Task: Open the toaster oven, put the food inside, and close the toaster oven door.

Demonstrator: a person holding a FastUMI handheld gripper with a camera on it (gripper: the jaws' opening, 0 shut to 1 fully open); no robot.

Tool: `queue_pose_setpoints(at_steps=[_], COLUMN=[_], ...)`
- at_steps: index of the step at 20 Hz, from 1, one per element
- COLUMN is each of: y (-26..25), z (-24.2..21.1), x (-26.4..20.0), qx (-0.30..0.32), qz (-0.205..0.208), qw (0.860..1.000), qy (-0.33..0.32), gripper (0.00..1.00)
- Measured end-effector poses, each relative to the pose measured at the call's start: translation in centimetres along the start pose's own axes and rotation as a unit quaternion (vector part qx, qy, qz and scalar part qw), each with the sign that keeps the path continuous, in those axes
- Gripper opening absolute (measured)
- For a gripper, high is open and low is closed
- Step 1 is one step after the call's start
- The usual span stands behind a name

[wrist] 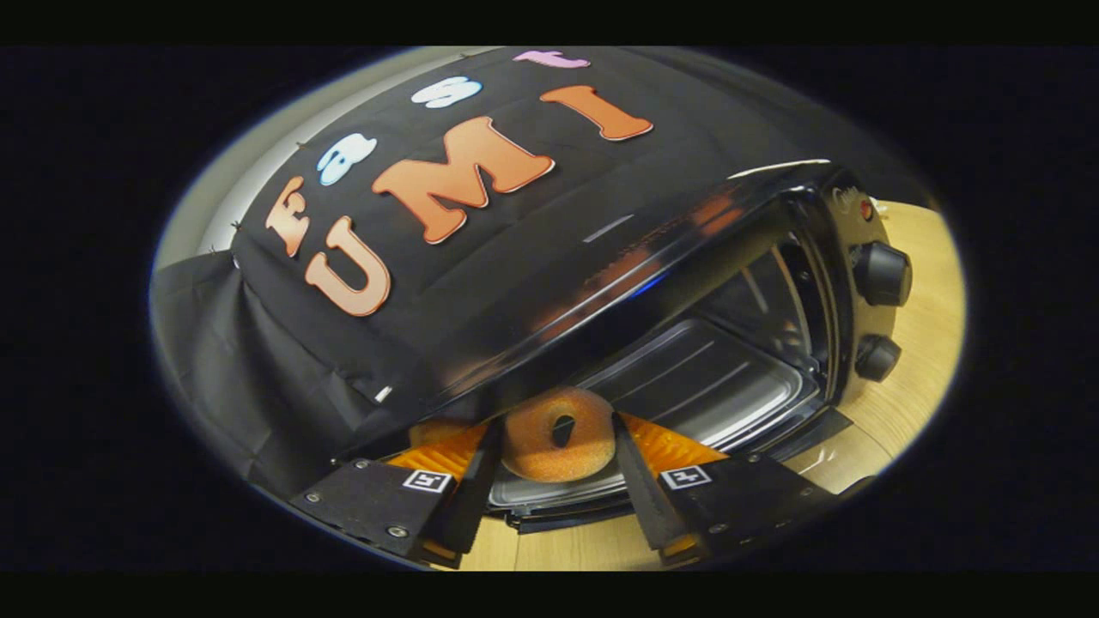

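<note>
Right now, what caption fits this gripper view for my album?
Gripper shut on round orange-brown doughnut, carrying it over the metal tray inside the open black toaster oven.

recording booth w/ black cloth wall (283, 360), wooden tabletop (927, 326), toaster oven (755, 283)

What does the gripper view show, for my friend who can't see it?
The gripper holds a round orange-brown doughnut between both fingers, at the mouth of an open black toaster oven. Beyond the doughnut lies a ridged silver metal baking tray, and two black knobs sit beside the opening, all on a light wooden table.
</note>
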State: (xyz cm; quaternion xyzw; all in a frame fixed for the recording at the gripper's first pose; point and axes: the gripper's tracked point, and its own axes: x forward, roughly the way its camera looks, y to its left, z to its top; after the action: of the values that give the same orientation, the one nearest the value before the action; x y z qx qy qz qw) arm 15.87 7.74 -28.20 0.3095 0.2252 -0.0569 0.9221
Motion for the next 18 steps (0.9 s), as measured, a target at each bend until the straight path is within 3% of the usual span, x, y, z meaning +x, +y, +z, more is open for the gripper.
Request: queue_pose_setpoints(at_steps=[5, 10, 18], y=[0.4, 0.1, -0.4], z=[0.2, -0.9, -4.2], x=[-1.0, -4.5, -14.0], qx=[-0.063, -0.098, -0.175], qz=[0.0, -0.001, 0.006], qw=[0.998, 0.995, 0.983], qy=[-0.012, 0.017, 0.058], gripper=[0.96, 0.99, 0.99])
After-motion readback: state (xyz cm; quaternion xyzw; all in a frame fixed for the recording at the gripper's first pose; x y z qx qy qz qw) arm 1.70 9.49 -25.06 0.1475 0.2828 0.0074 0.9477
